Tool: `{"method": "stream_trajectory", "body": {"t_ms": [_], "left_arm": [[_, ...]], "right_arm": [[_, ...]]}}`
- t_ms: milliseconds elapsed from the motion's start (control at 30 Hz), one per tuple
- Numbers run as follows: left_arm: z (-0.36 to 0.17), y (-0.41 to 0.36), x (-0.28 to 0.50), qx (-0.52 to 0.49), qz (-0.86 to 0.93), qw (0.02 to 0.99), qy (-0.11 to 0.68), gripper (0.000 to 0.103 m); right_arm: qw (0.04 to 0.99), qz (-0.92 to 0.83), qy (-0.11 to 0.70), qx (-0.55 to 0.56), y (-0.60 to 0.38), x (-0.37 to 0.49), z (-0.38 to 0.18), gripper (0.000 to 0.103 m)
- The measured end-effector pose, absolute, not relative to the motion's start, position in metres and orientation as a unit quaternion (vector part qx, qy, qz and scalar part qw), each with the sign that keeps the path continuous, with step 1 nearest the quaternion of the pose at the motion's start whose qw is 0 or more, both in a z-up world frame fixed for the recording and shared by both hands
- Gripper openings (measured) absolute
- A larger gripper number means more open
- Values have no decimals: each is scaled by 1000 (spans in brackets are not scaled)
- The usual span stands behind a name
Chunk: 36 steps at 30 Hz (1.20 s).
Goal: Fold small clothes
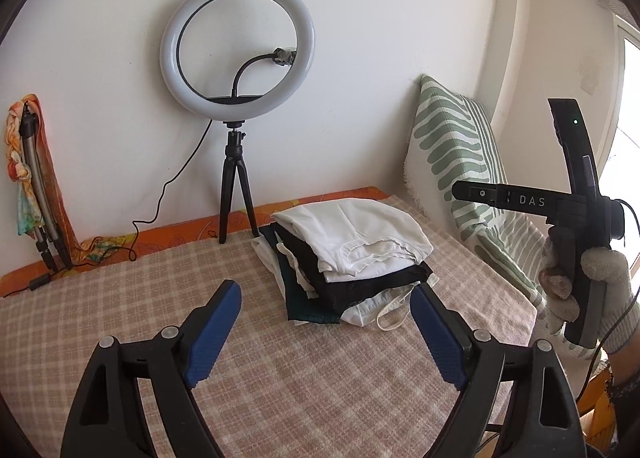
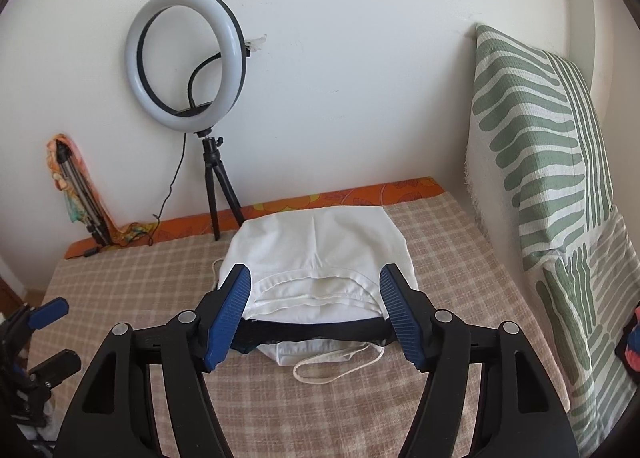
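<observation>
A stack of folded small clothes (image 1: 348,258) lies on the checked bedspread (image 1: 160,298), with a white garment (image 2: 320,254) on top and black and white pieces under it. A white strap (image 2: 340,370) hangs out at the front. My left gripper (image 1: 326,298) is open and empty, just in front and left of the stack. My right gripper (image 2: 314,286) is open and empty, its blue pads (image 2: 228,314) on either side of the stack's near edge, not touching it. The right gripper's body, held in a gloved hand, shows in the left wrist view (image 1: 576,217).
A ring light on a black tripod (image 1: 236,57) stands at the wall behind the stack, its cable trailing left. A folded tripod wrapped in orange cloth (image 1: 32,185) leans at the far left. A green-striped cushion (image 2: 540,161) leans against the right wall.
</observation>
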<state>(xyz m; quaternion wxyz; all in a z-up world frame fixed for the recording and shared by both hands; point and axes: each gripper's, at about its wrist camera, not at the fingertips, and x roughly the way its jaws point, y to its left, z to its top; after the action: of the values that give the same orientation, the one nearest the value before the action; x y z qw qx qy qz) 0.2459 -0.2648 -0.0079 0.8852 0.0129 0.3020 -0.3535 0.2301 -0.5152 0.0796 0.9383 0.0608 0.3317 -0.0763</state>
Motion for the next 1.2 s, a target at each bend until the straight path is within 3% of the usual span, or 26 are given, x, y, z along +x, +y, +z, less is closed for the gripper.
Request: {"method": "stream_trajectory", "body": {"t_ms": [100,467,1200], "left_arm": [[-4,-246,235,16,-338,897,284,103],[-11,-206,198,21,-343,899,272,103],[-27,-191,172,49,-330,908,253,103]], "right_arm": [[941,-76,324,59,-497,218,80,81],[943,-85,314,72,-441,180,62,83],[945,-150,273,98,-420,159,36,85]]}}
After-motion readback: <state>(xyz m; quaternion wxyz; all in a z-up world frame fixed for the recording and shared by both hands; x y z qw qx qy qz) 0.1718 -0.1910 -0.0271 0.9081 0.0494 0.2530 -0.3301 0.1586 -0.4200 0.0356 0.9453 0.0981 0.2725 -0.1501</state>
